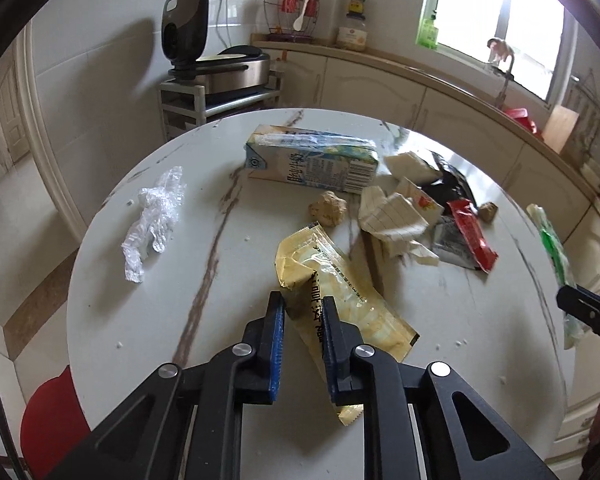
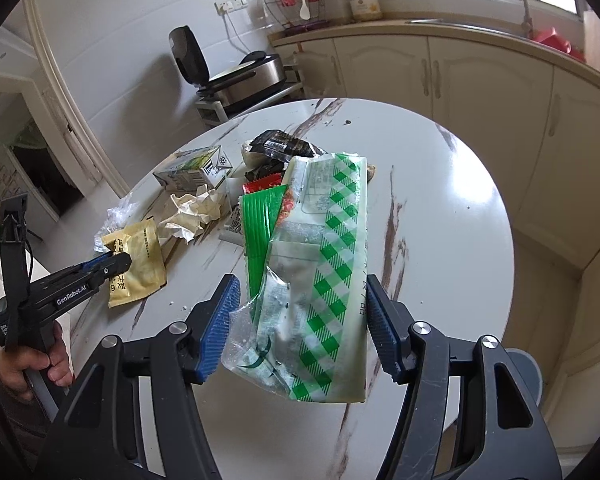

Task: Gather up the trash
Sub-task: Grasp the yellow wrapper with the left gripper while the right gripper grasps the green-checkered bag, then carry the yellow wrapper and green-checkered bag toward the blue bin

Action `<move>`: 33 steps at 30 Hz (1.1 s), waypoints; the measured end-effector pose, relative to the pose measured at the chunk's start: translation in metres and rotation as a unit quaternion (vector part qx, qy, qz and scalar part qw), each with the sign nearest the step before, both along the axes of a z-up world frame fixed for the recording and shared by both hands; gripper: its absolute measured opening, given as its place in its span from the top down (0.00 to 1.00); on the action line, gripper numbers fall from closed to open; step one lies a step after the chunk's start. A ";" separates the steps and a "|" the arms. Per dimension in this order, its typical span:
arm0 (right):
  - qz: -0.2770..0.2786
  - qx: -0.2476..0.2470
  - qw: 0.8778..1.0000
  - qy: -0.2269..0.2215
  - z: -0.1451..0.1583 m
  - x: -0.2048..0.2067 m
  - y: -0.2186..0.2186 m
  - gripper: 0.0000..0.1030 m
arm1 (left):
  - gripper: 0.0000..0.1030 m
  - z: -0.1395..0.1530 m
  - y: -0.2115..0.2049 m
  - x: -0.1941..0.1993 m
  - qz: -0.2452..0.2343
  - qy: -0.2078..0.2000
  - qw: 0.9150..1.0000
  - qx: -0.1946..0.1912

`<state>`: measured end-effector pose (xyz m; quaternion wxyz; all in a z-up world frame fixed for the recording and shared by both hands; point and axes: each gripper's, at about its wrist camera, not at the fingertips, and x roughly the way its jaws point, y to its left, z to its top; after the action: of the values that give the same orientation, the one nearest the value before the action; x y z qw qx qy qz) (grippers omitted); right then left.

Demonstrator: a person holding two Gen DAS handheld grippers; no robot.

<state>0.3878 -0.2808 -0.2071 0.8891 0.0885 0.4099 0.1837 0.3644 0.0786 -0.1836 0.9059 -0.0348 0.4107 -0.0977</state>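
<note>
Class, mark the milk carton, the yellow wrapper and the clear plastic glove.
milk carton [image 1: 314,160], left wrist view, on its printed side.
yellow wrapper [image 1: 340,280], left wrist view, on its flat middle.
clear plastic glove [image 1: 154,220], left wrist view, on its crumpled palm.
</note>
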 end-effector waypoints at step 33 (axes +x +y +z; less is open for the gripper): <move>0.004 0.016 1.000 -0.010 0.000 -0.045 -0.011 0.42 | 1.00 0.016 -0.022 -0.069 -0.006 -0.009 1.000 -0.027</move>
<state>0.3432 -0.2920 -0.2067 0.8909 0.0998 0.3982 0.1944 0.2955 0.0567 -0.1677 0.9075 -0.0563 0.4001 -0.1144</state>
